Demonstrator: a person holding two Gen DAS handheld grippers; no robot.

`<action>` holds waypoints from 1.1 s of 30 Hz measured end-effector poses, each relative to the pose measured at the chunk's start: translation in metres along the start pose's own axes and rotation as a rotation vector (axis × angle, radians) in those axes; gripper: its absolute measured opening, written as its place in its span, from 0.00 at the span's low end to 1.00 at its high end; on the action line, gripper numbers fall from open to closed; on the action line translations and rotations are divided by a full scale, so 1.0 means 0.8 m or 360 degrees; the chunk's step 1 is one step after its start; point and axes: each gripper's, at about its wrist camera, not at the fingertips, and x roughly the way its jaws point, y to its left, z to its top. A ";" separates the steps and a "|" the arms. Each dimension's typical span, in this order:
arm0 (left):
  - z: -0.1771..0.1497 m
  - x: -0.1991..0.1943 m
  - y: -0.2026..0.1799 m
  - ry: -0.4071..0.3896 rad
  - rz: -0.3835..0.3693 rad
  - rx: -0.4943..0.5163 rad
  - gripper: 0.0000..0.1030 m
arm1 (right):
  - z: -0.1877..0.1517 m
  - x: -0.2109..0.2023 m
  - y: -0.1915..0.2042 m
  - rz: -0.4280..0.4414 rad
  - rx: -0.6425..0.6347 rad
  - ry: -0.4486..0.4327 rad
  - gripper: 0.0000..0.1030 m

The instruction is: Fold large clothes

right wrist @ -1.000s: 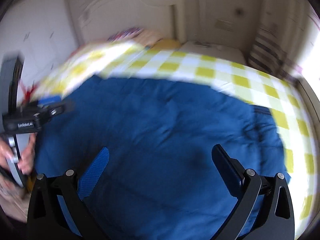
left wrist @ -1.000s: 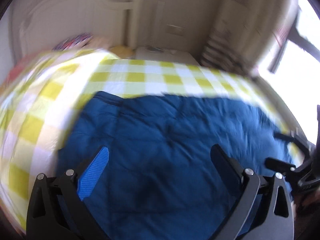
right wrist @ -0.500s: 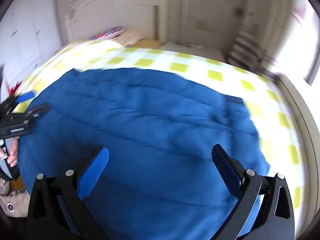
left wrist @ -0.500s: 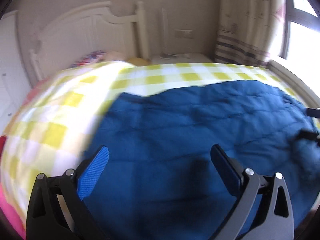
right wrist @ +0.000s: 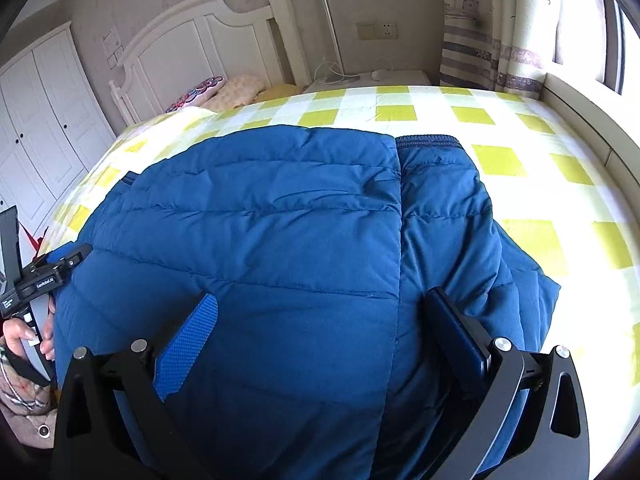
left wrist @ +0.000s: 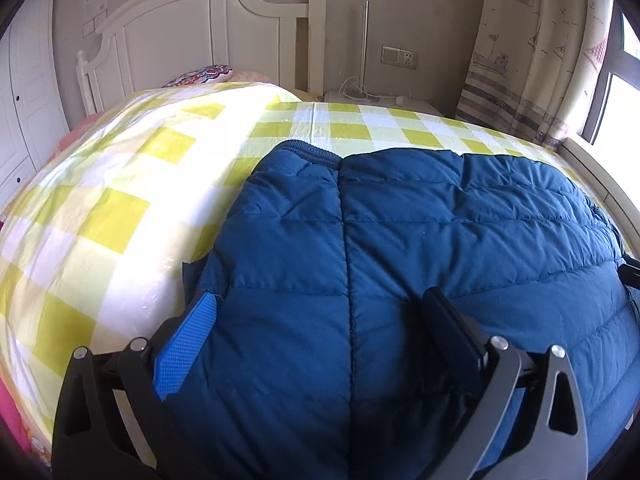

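Your blue down jacket (left wrist: 420, 248) lies flat on the bed (left wrist: 120, 184), over the yellow check sheet, with a ribbed cuff at 12 o'clock in both wrist views, so the sleeves look already folded in along the body

Left gripper (left wrist: 320, 320): jaws spread wide, nothing between the pads, hovering over the jacket's left side, sleeve seam running 12 to 6 down the middle of the view. Can't tell if the fingertips touch the fabric

Right gripper (right wrist: 322, 316): same, released and empty, over the jacket's right side. The folded sleeve sits at 1 to 3 o'clock. A loose flap spills onto the sheet at 3 o'clock

From the right wrist view your left hand (right wrist: 24, 332) is at 9 o'clock, holding its gripper at the jacket's left edge

Step, as I read it: between folds, lining up for the lengthwise fold

Next move calls for:
- drop both grippers to the near edge, roughly symmetric
- bite through all layers; padding is thick and slippery, so a shallow pinch will likely slip
- lift together and carry toward 12 o'clock
- tuck the 3 o'clock flap first, or it will likely stick out
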 end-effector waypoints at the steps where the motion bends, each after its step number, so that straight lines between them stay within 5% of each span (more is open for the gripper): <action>1: 0.000 -0.002 0.000 -0.0007 0.0031 -0.0006 0.98 | 0.002 -0.003 0.003 -0.0034 -0.0003 0.0006 0.95; 4: -0.009 -0.040 -0.010 -0.0115 -0.0007 -0.0002 0.98 | -0.005 -0.035 0.023 -0.0112 -0.0033 -0.0051 0.95; 7: -0.023 -0.081 -0.040 -0.0261 -0.0030 0.0178 0.98 | -0.023 -0.065 0.058 -0.0086 -0.0209 -0.0117 0.95; 10: -0.045 -0.074 -0.065 -0.0161 0.0018 0.0336 0.98 | -0.054 -0.064 0.086 -0.0109 -0.0378 -0.0050 0.95; 12: -0.064 -0.055 -0.058 -0.0083 -0.0031 0.0293 0.98 | -0.080 -0.056 0.087 -0.0107 -0.0421 -0.0044 0.96; 16: -0.075 -0.048 -0.045 -0.0163 -0.0076 0.0268 0.98 | -0.094 -0.056 0.070 -0.0023 -0.0381 -0.0126 0.96; 21: -0.070 -0.049 -0.050 -0.0095 -0.0033 0.0272 0.98 | -0.088 -0.063 0.073 -0.0094 -0.0396 -0.0083 0.95; 25: -0.053 -0.089 -0.060 -0.0189 -0.0106 0.0291 0.98 | -0.093 -0.114 0.031 -0.0183 -0.0218 -0.0220 0.95; 33: -0.004 -0.098 -0.136 -0.0328 -0.0128 0.0529 0.98 | -0.172 -0.188 -0.111 0.0028 0.0531 -0.0364 0.95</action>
